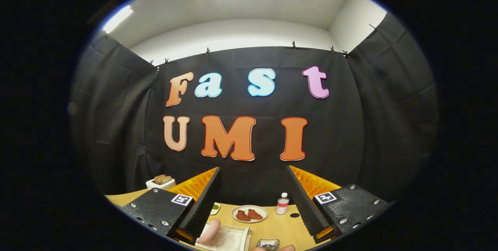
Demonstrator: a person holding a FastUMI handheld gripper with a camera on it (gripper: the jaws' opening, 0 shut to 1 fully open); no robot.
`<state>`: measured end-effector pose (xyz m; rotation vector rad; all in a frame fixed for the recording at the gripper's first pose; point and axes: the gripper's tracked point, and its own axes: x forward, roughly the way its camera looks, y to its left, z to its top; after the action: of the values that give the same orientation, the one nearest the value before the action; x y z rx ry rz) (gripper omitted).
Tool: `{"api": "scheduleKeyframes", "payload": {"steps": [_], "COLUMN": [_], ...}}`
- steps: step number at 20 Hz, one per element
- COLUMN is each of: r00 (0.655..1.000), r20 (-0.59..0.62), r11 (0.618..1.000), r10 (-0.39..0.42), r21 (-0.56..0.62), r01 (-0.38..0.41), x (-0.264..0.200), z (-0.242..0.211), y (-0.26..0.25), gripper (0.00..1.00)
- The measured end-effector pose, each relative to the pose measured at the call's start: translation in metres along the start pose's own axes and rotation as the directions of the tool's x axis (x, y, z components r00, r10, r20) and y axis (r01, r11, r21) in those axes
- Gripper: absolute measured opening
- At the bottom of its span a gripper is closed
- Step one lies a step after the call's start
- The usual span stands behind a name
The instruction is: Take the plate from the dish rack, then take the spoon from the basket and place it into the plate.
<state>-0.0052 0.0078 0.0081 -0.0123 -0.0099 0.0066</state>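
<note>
Black cloth walls close off the booth behind a wooden table (278, 225), where we hold the gripper (253, 200) level and high, its fingers spread wide with nothing between them, pointed at the far wall rather than down at the work. Just ahead between the fingers sits a plate (249, 213) carrying two reddish pieces of food, a small bottle (282, 204) beside it. Nearer us lies a white tray (229, 238) with a pink sausage-like item (209, 231) on it. Beyond the left finger stands a toaster (160, 182). We judge this a starting pose; we cannot make out dish rack, basket or spoon.
</note>
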Motion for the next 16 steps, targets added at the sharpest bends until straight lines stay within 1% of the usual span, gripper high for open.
{"api": "scheduleKeyframes", "payload": {"steps": [6, 9, 13, 16], "r00": [1.000, 0.999, 0.991, 0.971], "r20": [-0.006, -0.029, -0.135, -0.233], "r11": [1.000, 1.000, 0.999, 0.998], "r10": [0.020, 0.014, 0.022, 0.052], "r21": [-0.004, -0.003, -0.045, -0.030], "r01": [-0.020, -0.014, -0.028, -0.061], "x": [-0.005, -0.006, -0.007, -0.008], "z": [-0.001, -0.008, -0.037, -0.062], "y": [0.007, 0.010, 0.018, 0.032], "gripper": [0.98, 0.98, 0.98, 0.98]}}
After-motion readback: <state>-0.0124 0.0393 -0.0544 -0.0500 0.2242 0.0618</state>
